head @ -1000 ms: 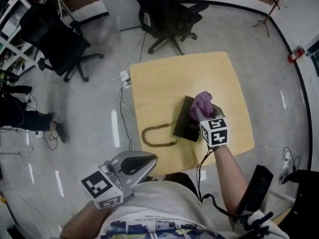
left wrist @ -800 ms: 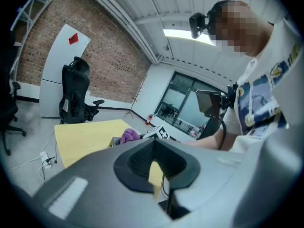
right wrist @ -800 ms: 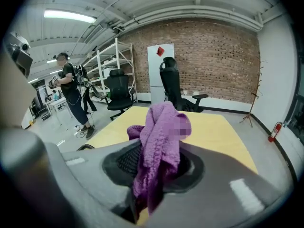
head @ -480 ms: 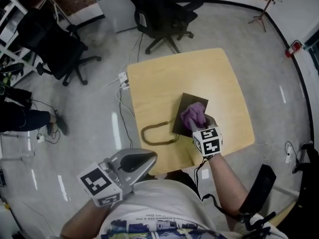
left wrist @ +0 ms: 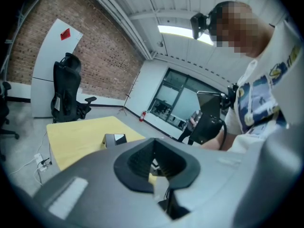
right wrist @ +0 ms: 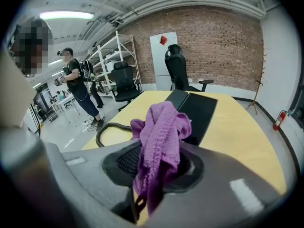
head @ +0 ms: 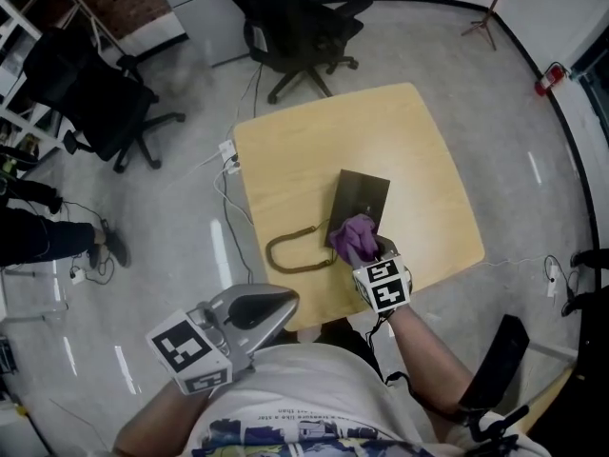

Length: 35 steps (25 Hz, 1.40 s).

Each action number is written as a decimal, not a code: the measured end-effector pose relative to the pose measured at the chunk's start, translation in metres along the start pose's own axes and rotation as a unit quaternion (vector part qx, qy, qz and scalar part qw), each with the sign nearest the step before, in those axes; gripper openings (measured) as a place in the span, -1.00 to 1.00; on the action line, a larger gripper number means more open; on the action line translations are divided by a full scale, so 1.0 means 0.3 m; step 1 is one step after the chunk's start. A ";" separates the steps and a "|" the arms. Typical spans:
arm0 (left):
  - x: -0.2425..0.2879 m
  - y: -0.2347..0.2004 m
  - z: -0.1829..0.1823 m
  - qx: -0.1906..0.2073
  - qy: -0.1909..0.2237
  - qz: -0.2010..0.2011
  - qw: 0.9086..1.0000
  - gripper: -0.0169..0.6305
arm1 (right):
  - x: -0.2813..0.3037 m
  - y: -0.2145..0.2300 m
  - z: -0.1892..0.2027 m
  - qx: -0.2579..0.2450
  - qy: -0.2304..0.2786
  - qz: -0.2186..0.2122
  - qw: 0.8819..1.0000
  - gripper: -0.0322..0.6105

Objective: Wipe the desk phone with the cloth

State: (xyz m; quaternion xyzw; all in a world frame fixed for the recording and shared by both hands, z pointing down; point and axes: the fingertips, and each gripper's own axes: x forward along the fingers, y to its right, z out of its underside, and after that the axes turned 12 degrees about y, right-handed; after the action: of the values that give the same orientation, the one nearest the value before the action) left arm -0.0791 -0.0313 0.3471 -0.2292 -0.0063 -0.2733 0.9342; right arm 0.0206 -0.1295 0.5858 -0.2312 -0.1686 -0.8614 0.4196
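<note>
A black desk phone (head: 362, 201) lies flat on the yellow table (head: 314, 150), and its coiled cord (head: 292, 252) loops off to the left. My right gripper (head: 369, 252) is shut on a bunched purple cloth (head: 354, 237), which rests on the phone's near end. In the right gripper view the cloth (right wrist: 160, 132) hangs out of the right gripper (right wrist: 154, 172), with the phone (right wrist: 197, 109) just beyond and the cord (right wrist: 105, 130) to the left. My left gripper (head: 249, 314) is held off the table near my body, shut and empty. The left gripper view shows the phone (left wrist: 115, 138) far off.
Two black office chairs (head: 297, 22) (head: 90, 84) stand on the grey floor behind and left of the table. A power strip (head: 230, 152) with cables lies by the table's left corner. A person (right wrist: 76, 87) stands at the far left, near white shelving.
My right gripper has drawn the purple cloth along the phone from its far end to its near end, toward me. The left gripper has stayed in place.
</note>
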 end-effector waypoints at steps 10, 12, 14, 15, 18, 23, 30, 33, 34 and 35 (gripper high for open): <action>-0.022 0.011 -0.008 0.008 0.006 0.012 1.000 -0.92 | -0.050 -0.040 -0.013 0.003 0.004 -0.002 1.000 -0.56; -0.020 0.014 -0.014 0.010 0.007 0.013 1.000 -0.92 | -0.058 0.005 -0.066 0.002 0.020 0.008 1.000 -0.56; -0.006 0.011 -0.018 0.012 0.008 0.011 1.000 -0.92 | -0.055 0.071 -0.117 -0.003 0.034 0.019 0.999 -0.56; 0.003 0.008 -0.018 0.013 0.009 0.010 1.000 -0.92 | -0.049 0.107 -0.141 -0.006 0.041 0.024 0.999 -0.56; 0.010 0.000 -0.022 0.015 0.009 0.006 1.000 -0.92 | -0.032 0.202 -0.207 -0.011 0.055 0.042 0.998 -0.56; -0.009 0.007 -0.031 0.012 0.007 -0.002 1.000 -0.92 | -0.023 0.292 -0.276 -0.011 0.064 0.064 0.996 -0.56; 0.001 0.002 -0.025 0.010 0.003 -0.004 1.000 -0.92 | -0.011 0.256 -0.222 -0.008 0.050 0.056 0.997 -0.56; 0.014 0.004 -0.013 0.008 0.000 0.001 1.000 -0.92 | -0.019 0.221 -0.170 0.000 0.043 0.050 0.998 -0.56; 0.020 0.007 -0.009 0.008 -0.002 0.002 1.000 -0.92 | -0.022 0.210 -0.152 0.003 0.041 0.047 0.998 -0.56; 0.026 0.009 -0.006 0.009 -0.004 0.005 1.000 -0.92 | -0.025 0.198 -0.136 0.005 0.038 0.045 0.998 -0.56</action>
State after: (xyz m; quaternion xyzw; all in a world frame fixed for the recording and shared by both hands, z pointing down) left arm -0.0713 -0.0339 0.3454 -0.2220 -0.0116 -0.2679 0.9375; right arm 0.0618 -0.1795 0.5534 -0.2035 -0.1464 -0.8492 0.4648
